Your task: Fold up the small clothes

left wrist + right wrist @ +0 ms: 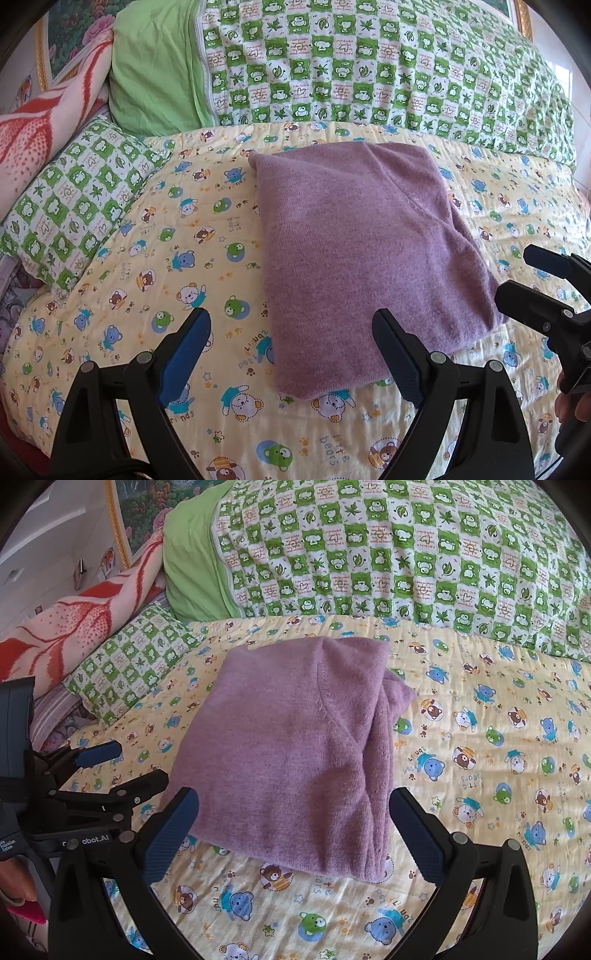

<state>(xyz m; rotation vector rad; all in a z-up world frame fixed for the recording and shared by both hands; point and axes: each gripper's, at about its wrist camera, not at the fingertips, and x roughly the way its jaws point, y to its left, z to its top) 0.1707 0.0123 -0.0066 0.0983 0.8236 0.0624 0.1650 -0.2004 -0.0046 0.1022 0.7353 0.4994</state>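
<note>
The purple sweater [369, 258] lies folded into a thick, fuzzy knit rectangle on the bear-print sheet [166, 229], in front of the green checked quilt [369, 66]. It looks soft, light and floppy, so a layered corner edge seems the best hold. The left gripper [291, 354] and right gripper [293, 834] both hover near it, spread apart and empty.
</note>
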